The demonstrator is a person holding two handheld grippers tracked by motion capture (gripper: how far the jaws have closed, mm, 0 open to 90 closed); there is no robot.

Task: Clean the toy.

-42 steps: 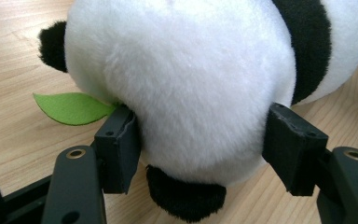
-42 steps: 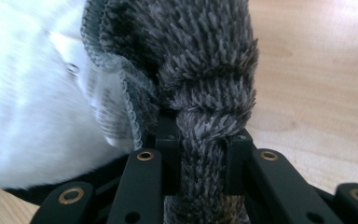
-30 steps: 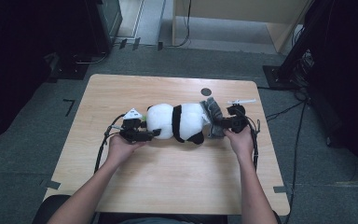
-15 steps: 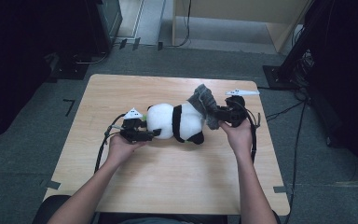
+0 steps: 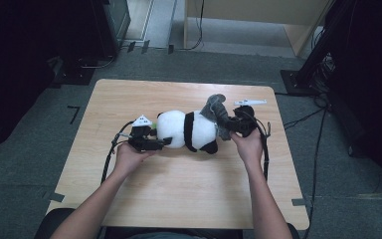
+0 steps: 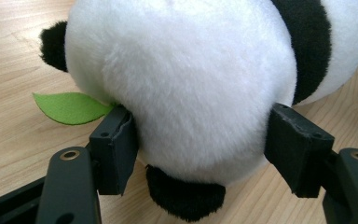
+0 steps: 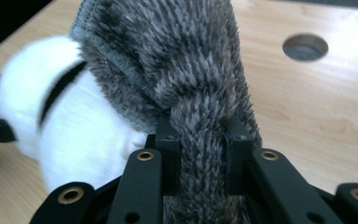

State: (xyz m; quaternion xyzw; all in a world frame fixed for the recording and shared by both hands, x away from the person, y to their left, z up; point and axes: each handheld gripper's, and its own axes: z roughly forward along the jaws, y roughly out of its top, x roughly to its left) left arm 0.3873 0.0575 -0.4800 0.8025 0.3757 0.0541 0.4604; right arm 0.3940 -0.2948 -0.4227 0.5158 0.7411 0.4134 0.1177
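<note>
Mid-desk (image 5: 179, 199), the left tool (image 5: 151, 139) is clamped on the soft plush panda's (image 5: 184, 130) head; the right tool (image 7: 200, 154) pinches the limp, light grey fuzzy cloth (image 7: 186, 84) by its bunched fold.

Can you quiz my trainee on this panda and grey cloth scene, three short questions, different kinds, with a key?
1. True or false: the right gripper is shut on the grey cloth.
2. Which part of the panda toy sits between the left gripper pads: A the white head end, B a black arm?
3. What green thing lies on the table beside the panda's head?

Key: 1 true. 2 A. 3 a felt leaf.
</note>
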